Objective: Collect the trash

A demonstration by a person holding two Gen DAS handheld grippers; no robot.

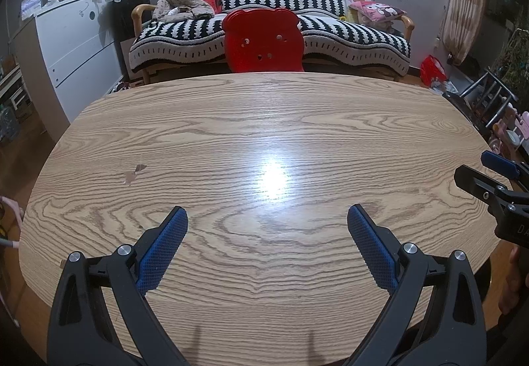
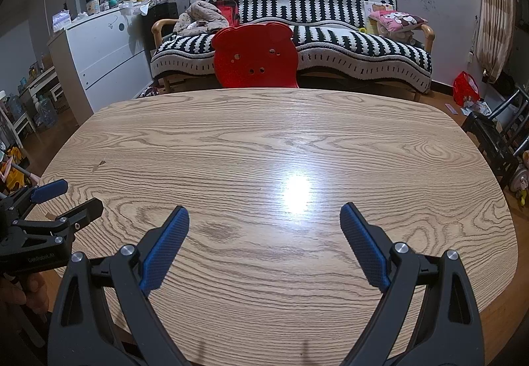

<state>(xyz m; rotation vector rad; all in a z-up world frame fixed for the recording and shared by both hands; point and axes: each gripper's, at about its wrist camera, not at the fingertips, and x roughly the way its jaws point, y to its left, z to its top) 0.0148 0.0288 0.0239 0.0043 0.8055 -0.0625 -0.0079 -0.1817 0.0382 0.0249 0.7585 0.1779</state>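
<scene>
My left gripper [image 1: 267,217] hangs open over the near part of a wooden table [image 1: 231,121], with nothing between its blue pads. My right gripper [image 2: 264,217] is open too, over the same table [image 2: 231,134], and holds nothing. Each gripper shows at the edge of the other's view: the right gripper [image 1: 476,172] at the right edge, the left gripper [image 2: 76,197] at the left edge, both with fingers apart. No trash lies on the tabletop in either view. A small chipped mark [image 1: 134,172] is on the wood at the left.
A red bear-shaped chair back [image 1: 263,40] stands at the table's far edge. Behind it is a sofa [image 1: 330,35] with a black-and-white cover, clothes and a pink cushion. A white dresser [image 1: 76,45] stands left, a black chair [image 2: 496,134] and a red bag [image 2: 466,88] right.
</scene>
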